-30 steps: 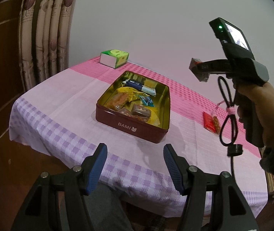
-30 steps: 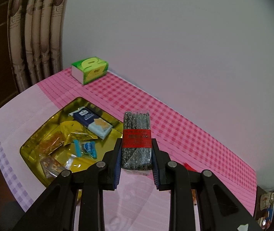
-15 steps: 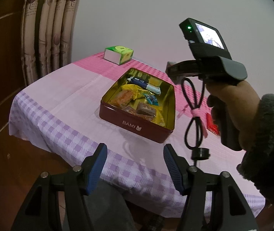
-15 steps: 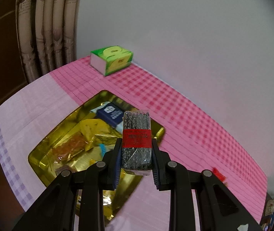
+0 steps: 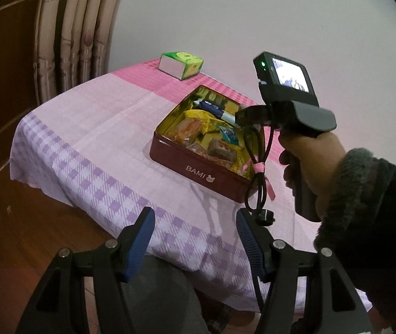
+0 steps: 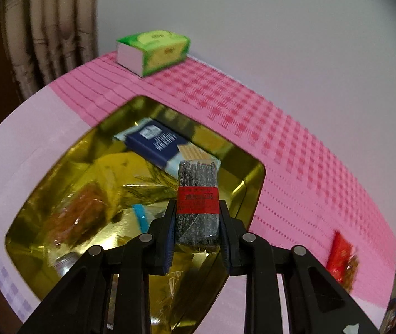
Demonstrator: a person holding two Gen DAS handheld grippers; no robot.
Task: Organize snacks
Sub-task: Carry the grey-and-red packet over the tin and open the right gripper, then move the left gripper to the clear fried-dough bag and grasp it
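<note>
A dark red tin point(image 5: 198, 171) with a gold inside point(image 6: 249, 183) sits on the pink and purple checked tablecloth and holds several wrapped snacks. My right gripper point(image 6: 196, 217) is shut on a dark seaweed snack pack with a red band point(image 6: 197, 201) and holds it above the tin's right part. In the left wrist view the right gripper's body point(image 5: 289, 111) hangs over the tin's right end. My left gripper point(image 5: 195, 232) is open and empty, off the table's front edge. A red snack packet point(image 6: 341, 258) lies on the cloth to the right of the tin.
A green tissue box point(image 5: 181, 65) point(image 6: 153, 51) stands at the table's far left corner near the wall. Curtains point(image 5: 75, 27) hang at the left. A wooden floor lies below the table's front edge point(image 5: 131, 217).
My right gripper has carried the seaweed pack leftward and down, from beside the tin to over its inside. The left gripper stays open and has shifted a little left.
</note>
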